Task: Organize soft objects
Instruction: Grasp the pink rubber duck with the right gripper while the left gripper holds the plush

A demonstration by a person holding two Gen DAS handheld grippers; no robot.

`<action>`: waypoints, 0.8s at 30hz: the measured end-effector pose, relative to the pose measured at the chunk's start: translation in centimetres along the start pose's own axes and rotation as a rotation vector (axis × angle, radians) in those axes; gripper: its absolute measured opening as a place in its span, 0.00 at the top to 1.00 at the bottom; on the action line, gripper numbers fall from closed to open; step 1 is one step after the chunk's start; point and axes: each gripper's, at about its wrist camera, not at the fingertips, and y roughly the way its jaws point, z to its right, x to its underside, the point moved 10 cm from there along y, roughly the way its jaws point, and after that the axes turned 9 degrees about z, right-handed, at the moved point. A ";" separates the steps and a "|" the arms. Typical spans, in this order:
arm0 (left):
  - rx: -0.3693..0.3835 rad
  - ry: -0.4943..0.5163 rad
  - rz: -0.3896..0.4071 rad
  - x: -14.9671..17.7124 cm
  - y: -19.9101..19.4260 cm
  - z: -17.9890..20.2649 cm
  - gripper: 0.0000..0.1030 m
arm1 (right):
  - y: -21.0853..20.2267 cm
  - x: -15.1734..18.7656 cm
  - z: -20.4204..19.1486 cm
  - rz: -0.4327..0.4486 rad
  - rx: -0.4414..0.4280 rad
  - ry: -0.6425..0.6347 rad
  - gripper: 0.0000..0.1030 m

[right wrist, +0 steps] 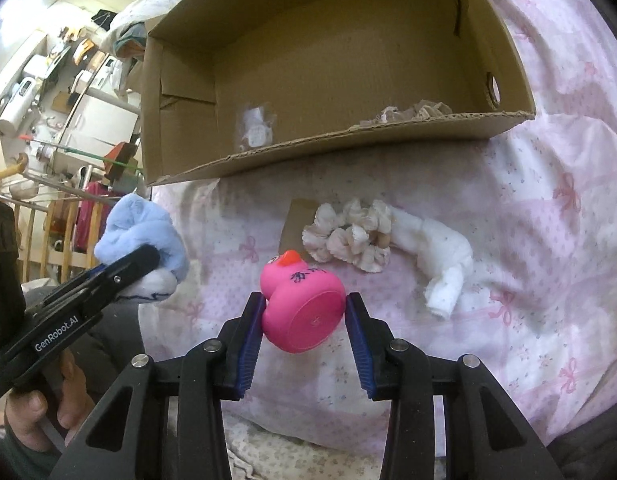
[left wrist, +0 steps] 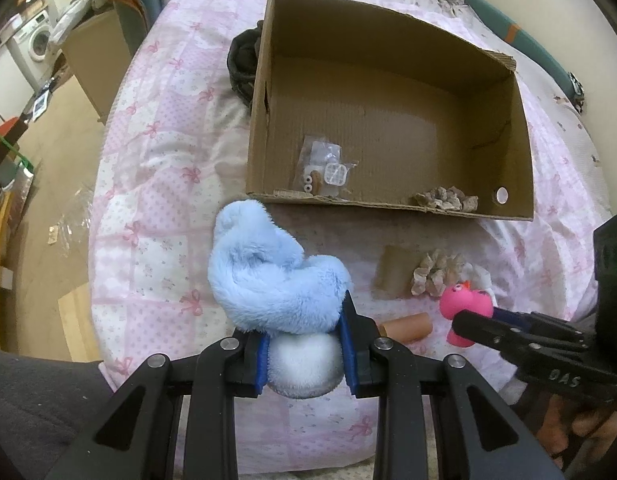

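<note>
My left gripper point(left wrist: 304, 356) is shut on a fluffy blue and white plush toy point(left wrist: 272, 276), held above the bed in front of the cardboard box point(left wrist: 264, 80). My right gripper point(right wrist: 304, 320) is shut on a pink rubber duck point(right wrist: 302, 304), also in the left wrist view point(left wrist: 466, 304). The plush shows at the left of the right wrist view point(right wrist: 144, 240). A beige scrunchie point(right wrist: 348, 238) and a white rolled cloth point(right wrist: 440, 256) lie on the pink bedspread point(right wrist: 548, 200). Inside the box lie another scrunchie point(left wrist: 444, 200) and a clear plastic packet point(left wrist: 322, 168).
A brown cardboard piece point(left wrist: 396, 272) and an orange tube point(left wrist: 408, 328) lie on the bed near the box. A dark bundle point(left wrist: 242, 60) sits behind the box's left wall. The bed's left edge drops to a floor with furniture and a washing machine point(left wrist: 36, 40).
</note>
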 end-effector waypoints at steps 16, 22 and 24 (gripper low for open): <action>-0.055 0.022 0.038 -0.1 -0.3 -0.5 0.75 | -3.2 -2.0 -1.4 0.106 -0.104 -0.024 0.58; -0.054 -0.003 0.091 -1.2 -1.8 -1.0 0.75 | -5.3 -3.3 -2.0 0.179 -0.153 -0.027 0.58; -0.042 -0.011 0.122 -1.9 -2.8 -0.9 0.75 | -6.1 -3.7 -2.0 0.204 -0.175 -0.014 0.58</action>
